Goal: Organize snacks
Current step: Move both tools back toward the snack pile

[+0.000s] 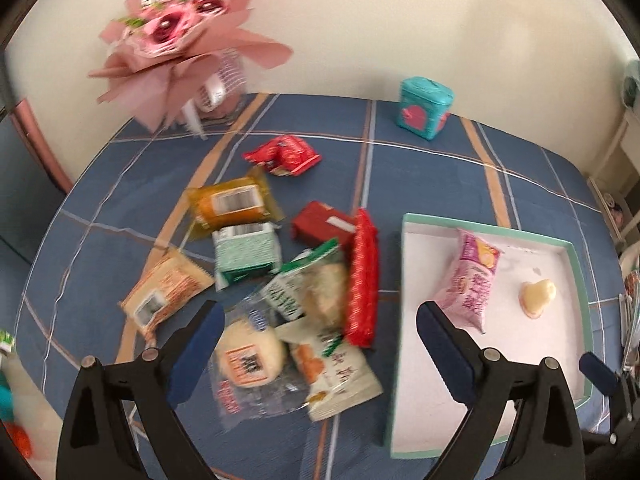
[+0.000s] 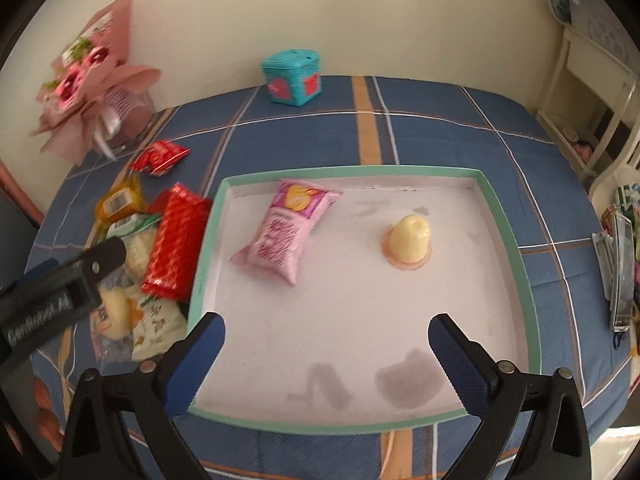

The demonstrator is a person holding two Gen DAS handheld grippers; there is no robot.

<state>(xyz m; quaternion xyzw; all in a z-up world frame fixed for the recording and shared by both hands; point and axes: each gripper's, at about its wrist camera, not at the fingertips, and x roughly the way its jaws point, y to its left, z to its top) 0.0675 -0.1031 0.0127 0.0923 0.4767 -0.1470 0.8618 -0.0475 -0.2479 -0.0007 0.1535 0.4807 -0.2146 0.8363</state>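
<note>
Snacks: crinkly wrapped packets heaped (image 1: 280, 288) on blue plaid tablecloth (image 1: 440, 176), left of shallow white tray with mint-green rim (image 2: 506, 224); pink pillow packet (image 2: 286, 232) and pale yellow jelly cup (image 2: 410, 238) lie inside. Left gripper (image 1: 318, 320) over heap, jaws wide, empty. Right gripper (image 2: 326, 330) over tray, jaws wide, empty. Risks: overlapping packets, so pinch may catch two; slick film may slip; low approach may shove heap against tray wall.

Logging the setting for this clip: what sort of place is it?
Probably a home room, on a table with a blue plaid tablecloth. A pink bouquet, a teal tin and cream furniture suggest it.
</note>
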